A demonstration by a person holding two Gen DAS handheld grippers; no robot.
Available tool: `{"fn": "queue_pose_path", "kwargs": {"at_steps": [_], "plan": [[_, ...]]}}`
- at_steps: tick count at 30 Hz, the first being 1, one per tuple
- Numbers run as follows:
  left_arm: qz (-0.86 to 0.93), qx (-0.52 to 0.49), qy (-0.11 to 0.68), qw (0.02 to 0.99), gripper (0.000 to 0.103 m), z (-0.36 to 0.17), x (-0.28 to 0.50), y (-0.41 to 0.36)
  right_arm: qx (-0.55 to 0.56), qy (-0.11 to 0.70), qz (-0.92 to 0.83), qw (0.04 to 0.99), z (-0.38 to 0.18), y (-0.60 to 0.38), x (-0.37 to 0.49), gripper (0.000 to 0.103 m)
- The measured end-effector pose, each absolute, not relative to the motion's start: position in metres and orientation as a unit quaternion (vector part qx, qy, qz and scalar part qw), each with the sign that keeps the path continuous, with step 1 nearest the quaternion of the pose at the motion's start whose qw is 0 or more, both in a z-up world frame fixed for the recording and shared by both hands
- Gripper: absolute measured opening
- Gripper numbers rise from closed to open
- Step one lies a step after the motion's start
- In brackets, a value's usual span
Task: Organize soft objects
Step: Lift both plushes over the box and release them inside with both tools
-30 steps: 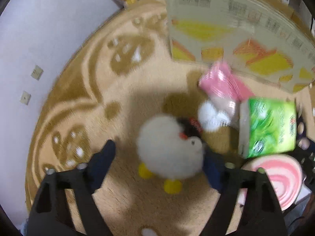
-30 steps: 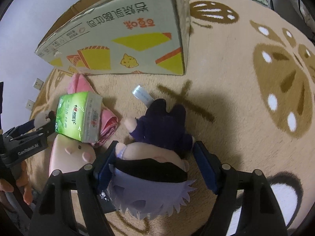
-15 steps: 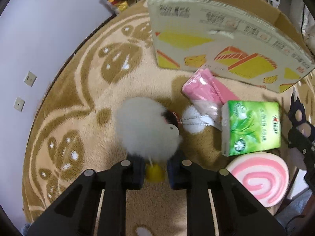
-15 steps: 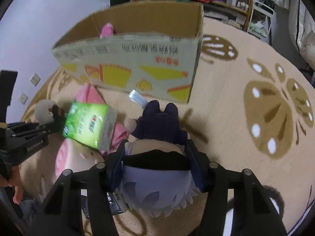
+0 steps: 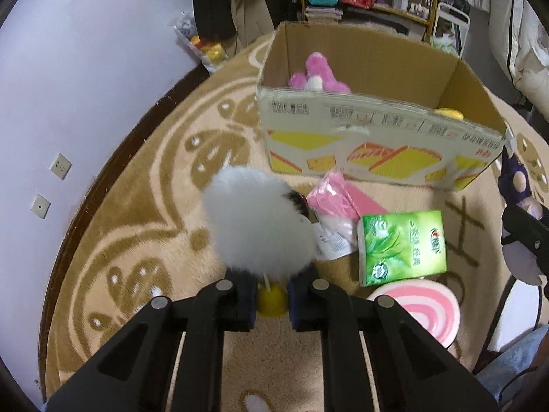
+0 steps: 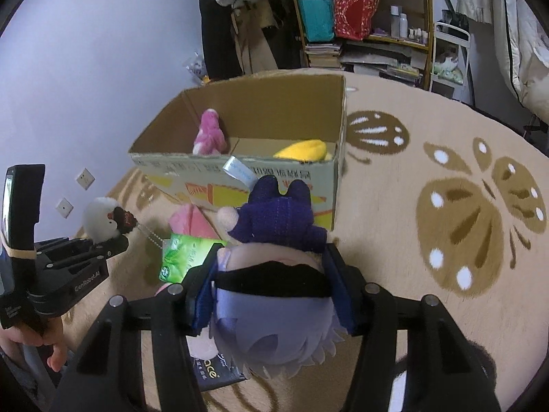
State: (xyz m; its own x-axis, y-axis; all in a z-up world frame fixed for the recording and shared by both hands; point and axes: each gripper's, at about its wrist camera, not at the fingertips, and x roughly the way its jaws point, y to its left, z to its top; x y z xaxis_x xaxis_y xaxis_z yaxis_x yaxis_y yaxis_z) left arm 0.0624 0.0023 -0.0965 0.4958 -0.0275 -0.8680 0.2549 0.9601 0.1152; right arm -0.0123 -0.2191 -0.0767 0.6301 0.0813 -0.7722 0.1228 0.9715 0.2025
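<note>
Left wrist view shows the left gripper (image 5: pixel 271 300) clenched on a fluffy white plush chick (image 5: pixel 259 221), the right gripper (image 6: pixel 271 286) likewise grasping a purple-clothed fabric doll (image 6: pixel 274 261), both lifted just before the open cardboard box (image 5: pixel 374 137), so carrying over its rim and releasing seems next.

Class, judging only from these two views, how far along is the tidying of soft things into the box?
Done: a pink plush and a yellow toy lie in the box.
In hand: the left gripper grips the white fluffy toy; the right gripper grips the doll.
Left on the rug: tissue pack, pink bag, swirl cushion.
</note>
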Motion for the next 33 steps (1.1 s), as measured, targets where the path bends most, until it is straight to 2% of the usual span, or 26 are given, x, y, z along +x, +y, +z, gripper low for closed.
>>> {"fn": "queue_pose_path", "kwargs": {"at_steps": [9,22,33], "plan": [[-0.095,0.098,0.440,0.888,0.012,-0.061,0.056,0.001,0.115,0.389,-0.009,0.914,-0.053,-0.219,-0.020,0.060],[-0.126,0.085,0.313,0.937,0.013,0.003,0.064,-0.022,0.111,0.328,-0.004,0.938,-0.019,-0.222,-0.009,0.061],[-0.128,0.081,0.283,0.947,0.014,0.009,0.101,-0.047,0.109,0.271,0.003,0.956,0.003,-0.234,0.018,0.062]]}}
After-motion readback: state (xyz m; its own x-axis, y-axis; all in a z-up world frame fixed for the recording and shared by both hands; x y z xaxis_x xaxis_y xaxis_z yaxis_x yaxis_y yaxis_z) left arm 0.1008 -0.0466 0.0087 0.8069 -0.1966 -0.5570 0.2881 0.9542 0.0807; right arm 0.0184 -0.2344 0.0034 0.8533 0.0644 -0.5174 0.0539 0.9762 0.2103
